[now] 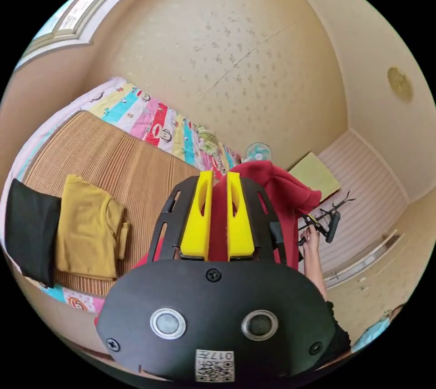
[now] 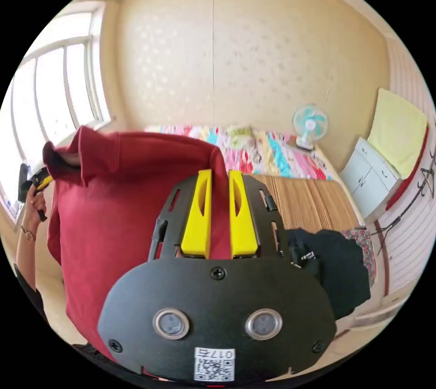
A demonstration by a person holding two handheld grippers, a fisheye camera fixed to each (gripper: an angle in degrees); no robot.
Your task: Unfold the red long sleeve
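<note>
While held aloft, the red long sleeve (image 2: 131,207) is stretched between both claws above the bed (image 1: 113,166).
Cloth is pinched by the left gripper (image 1: 220,175) and right gripper (image 2: 220,173); its width runs between them.

Mat-covered bed (image 1: 136,171) with folded mustard shirt (image 1: 88,230)

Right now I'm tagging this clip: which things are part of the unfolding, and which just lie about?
In the job:
red long sleeve
left gripper
right gripper

Lying about:
mustard shirt
black garment
fan
</note>
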